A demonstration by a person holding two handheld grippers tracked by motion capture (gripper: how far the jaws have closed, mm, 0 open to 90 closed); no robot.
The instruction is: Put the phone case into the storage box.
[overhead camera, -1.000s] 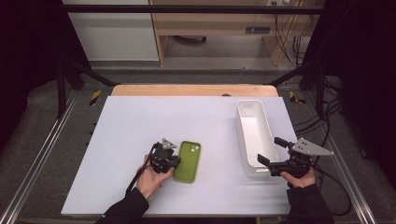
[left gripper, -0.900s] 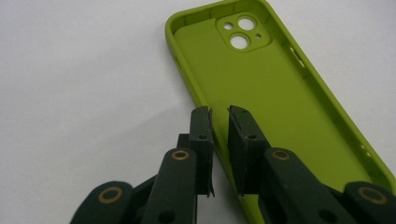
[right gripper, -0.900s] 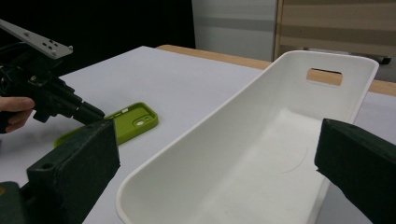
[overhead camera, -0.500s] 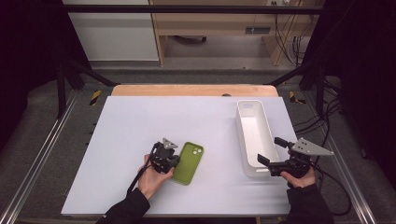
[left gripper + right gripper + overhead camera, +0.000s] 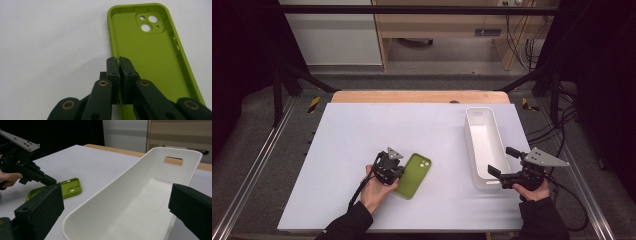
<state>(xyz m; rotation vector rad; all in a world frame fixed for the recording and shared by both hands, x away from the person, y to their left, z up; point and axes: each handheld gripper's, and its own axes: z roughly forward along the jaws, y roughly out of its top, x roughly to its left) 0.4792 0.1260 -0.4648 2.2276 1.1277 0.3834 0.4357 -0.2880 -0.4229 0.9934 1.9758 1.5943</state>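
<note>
- Where the white table (image 5: 337, 145) starts on the left, bare and flat.
- Left gripper (image 5: 388, 167) low on the table, pinching the side wall of the green phone case (image 5: 150, 57); jaws just squeezed in on that thin edge.
- Green phone case lying flat, open side up, near the front middle of the table.
- White bin (image 5: 484, 145) standing well to the right of the case.
- Right gripper (image 5: 502, 162) spread wide at the bin's near end, holding nothing.
</note>
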